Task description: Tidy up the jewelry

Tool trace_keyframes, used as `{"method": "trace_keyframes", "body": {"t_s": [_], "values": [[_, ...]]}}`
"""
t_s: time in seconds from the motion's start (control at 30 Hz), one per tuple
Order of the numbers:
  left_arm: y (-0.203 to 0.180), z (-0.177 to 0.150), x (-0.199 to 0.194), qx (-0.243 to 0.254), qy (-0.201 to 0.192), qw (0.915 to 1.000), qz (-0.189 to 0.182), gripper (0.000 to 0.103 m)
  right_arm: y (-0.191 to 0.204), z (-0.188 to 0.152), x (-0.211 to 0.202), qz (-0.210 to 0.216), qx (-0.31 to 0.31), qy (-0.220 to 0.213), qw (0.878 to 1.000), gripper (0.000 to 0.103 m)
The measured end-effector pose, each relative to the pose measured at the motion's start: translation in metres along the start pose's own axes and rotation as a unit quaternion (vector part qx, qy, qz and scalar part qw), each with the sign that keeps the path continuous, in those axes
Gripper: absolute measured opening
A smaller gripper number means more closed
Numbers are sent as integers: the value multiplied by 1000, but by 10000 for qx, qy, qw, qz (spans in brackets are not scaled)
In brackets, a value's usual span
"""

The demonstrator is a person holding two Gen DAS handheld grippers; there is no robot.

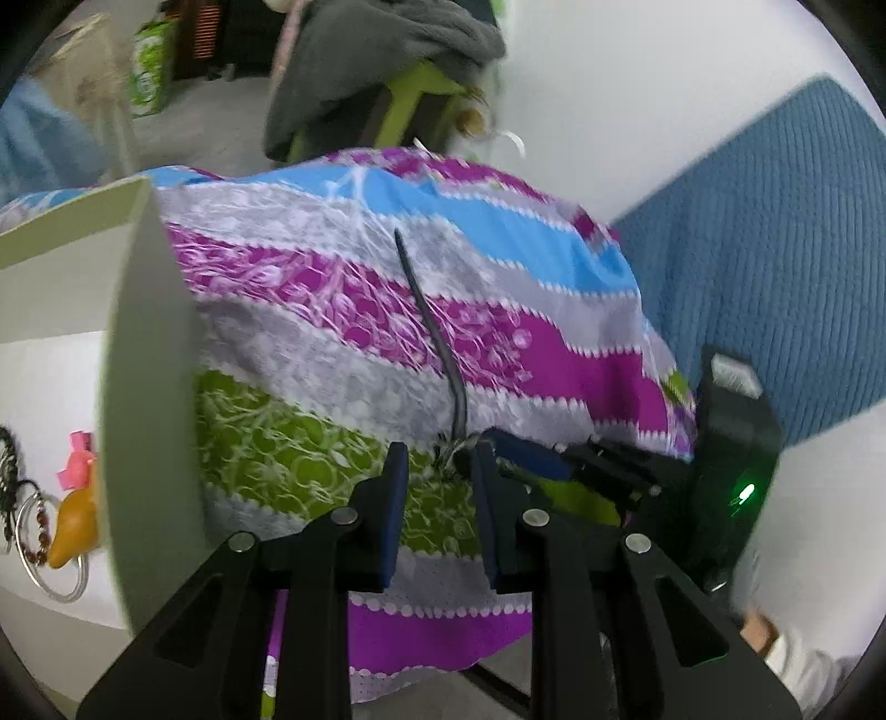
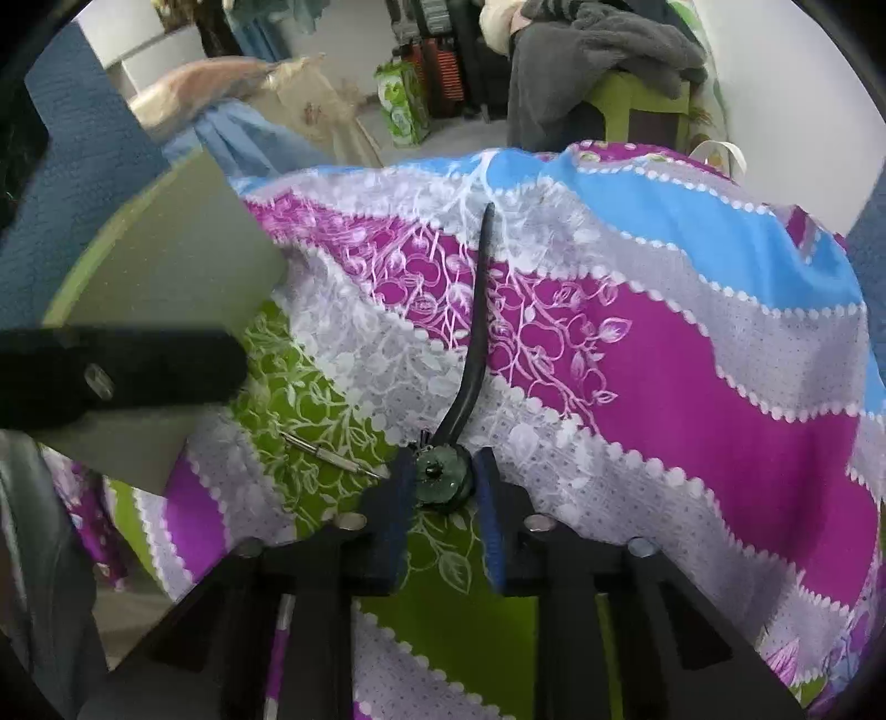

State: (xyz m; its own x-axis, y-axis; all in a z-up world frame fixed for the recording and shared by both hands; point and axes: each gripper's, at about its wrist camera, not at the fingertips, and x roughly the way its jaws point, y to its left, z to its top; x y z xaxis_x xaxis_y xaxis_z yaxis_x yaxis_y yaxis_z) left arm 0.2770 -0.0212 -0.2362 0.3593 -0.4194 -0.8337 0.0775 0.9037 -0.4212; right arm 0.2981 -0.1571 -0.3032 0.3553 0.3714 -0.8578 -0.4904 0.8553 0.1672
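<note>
Far left, a white tray (image 1: 138,387) with an orange charm (image 1: 75,526) and a wire ring (image 1: 52,548) already inside. Next, the left claw (image 1: 438,450), jaws partly apart on nothing, tips just short of the knotted end of the black cord (image 2: 479,310). Just right of it, touching that knot, the green pendant (image 2: 443,479), pinched between the closed pads of the right claw (image 2: 446,471). Clearly the nearer hand, probably the one to carry. Cord's long axis straight away from both claws, so likely to trail on a lift leftward to the tray. Underneath, a striped floral cloth (image 2: 664,360) draped over the tabletop; beyond, a grey garment (image 2: 609,44) heaped on a green chair, and a blue mat (image 1: 775,249) far right.
</note>
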Motion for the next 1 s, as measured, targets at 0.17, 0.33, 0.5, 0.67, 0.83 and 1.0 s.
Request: {"method": "trace_keyframes", "body": {"t_s": [0.17,0.33,0.5,0.67,0.83,1.0], "values": [[-12,-5,21,530,323,9976,311,24,-18,-12,-7,-58,334,120,9994,18],[-17,-9,42,921,602,9919,640,24,-25,-20,-16,-131,467,161,9987,19],[-23,-9,57,1349,695,9832,1014,24,-25,-24,-19,-158,501,228,9984,19],[-29,-9,69,1734,773,9724,1356,24,-27,-25,-20,-118,543,251,9981,19],[-36,-13,74,2103,865,9624,1488,24,-32,-29,-21,-58,685,329,9971,19],[-40,-14,75,2187,882,9621,1367,4,-39,-32,-22,93,904,385,9951,20]]}}
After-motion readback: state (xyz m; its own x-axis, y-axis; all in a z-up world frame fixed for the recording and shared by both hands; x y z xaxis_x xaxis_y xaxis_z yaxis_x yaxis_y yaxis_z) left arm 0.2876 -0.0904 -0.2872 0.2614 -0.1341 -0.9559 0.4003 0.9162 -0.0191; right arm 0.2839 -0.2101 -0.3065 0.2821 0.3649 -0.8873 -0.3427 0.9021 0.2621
